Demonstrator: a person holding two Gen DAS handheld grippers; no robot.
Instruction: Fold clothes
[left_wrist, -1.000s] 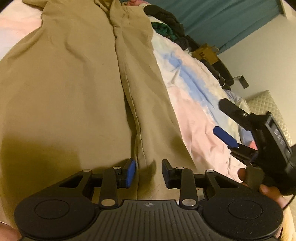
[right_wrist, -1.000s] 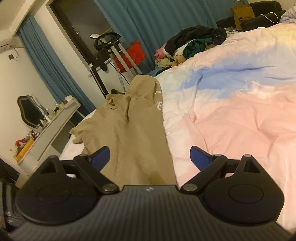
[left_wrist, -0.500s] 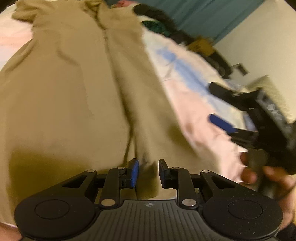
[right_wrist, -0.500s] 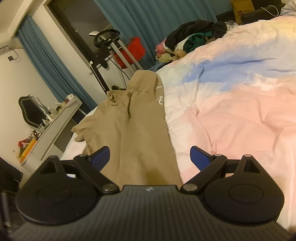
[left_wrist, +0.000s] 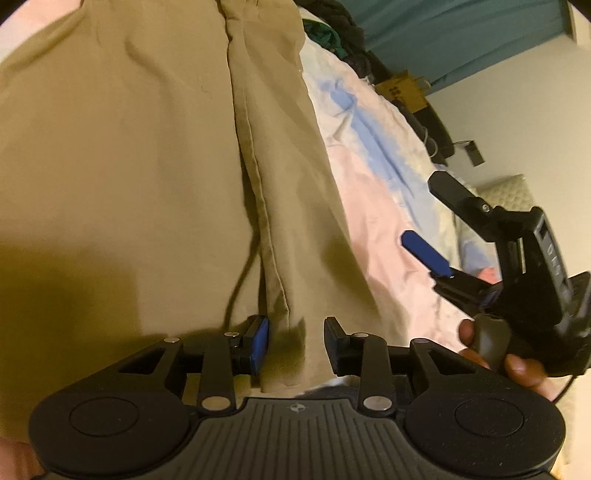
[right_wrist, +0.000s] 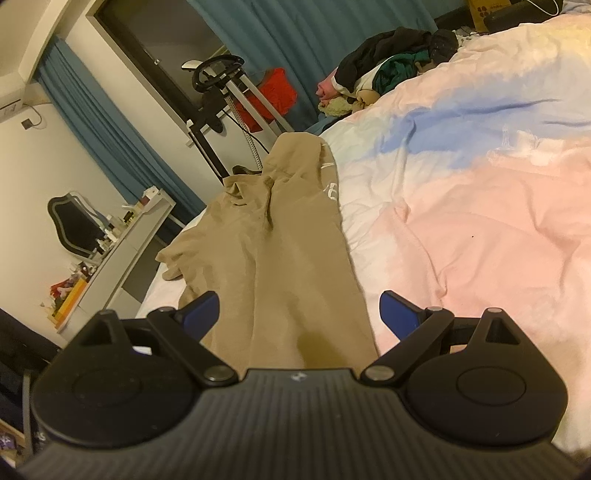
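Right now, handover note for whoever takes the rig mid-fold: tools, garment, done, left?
Left tool: jaws narrow and just opening a little, straddling the near hem of the tan garment by its long seam; pads not clearly pinching it.
Right tool: wide open, empty, above the garment's near right edge.
Garment lies lengthwise, mostly flat, on the pink and blue duvet.
Unfolded pile of clothes at the far end of the bed.
Done: garment spread. Left: grip the hem and fold.

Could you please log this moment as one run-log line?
left tool: open, jaws just opening, straddling tan garment hem | right tool: open, empty | bed: garment spread flat
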